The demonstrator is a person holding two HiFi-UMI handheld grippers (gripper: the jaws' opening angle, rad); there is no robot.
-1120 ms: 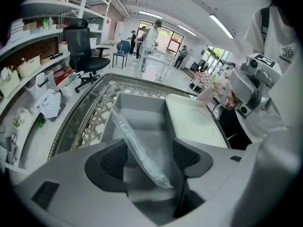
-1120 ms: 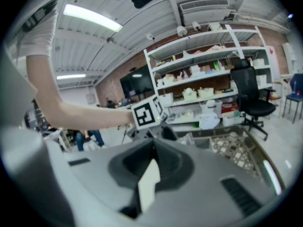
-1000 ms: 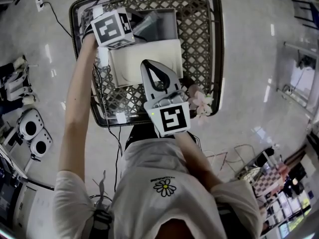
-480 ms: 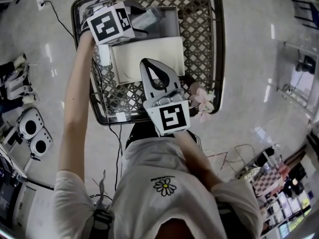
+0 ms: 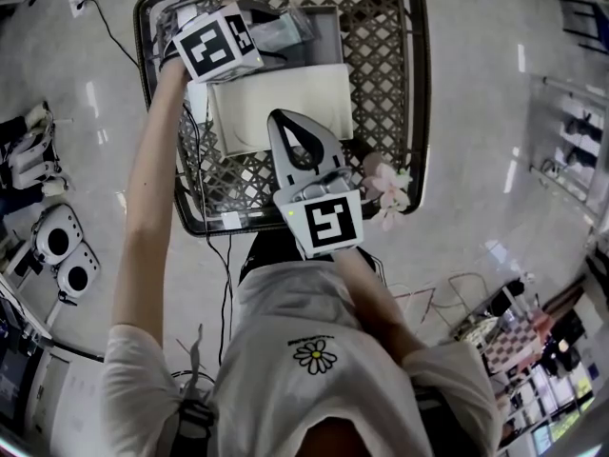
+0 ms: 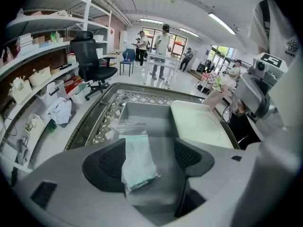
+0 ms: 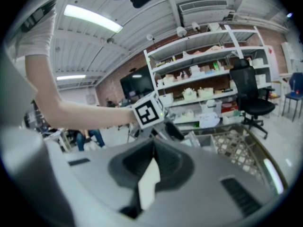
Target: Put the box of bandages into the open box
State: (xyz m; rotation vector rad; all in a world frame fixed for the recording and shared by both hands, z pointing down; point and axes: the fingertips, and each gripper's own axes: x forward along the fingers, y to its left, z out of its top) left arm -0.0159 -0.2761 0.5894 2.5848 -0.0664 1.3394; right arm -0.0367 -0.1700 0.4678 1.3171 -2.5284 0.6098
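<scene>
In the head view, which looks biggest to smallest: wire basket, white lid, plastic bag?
Largest: wire basket
Next: white lid
Smallest: plastic bag, even though it is held up nearer the camera.

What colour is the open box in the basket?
The open box is grey, clearest in the left gripper view.

My left gripper [image 5: 266,34] and right gripper [image 5: 288,127] are grey moulded shells with dark ribbed pads [image 6: 102,163]. Each carries a white cube [image 5: 217,48] of black square markers. I wear a white short-sleeved T-shirt [image 5: 285,388] with a daisy print [image 5: 314,357].
</scene>
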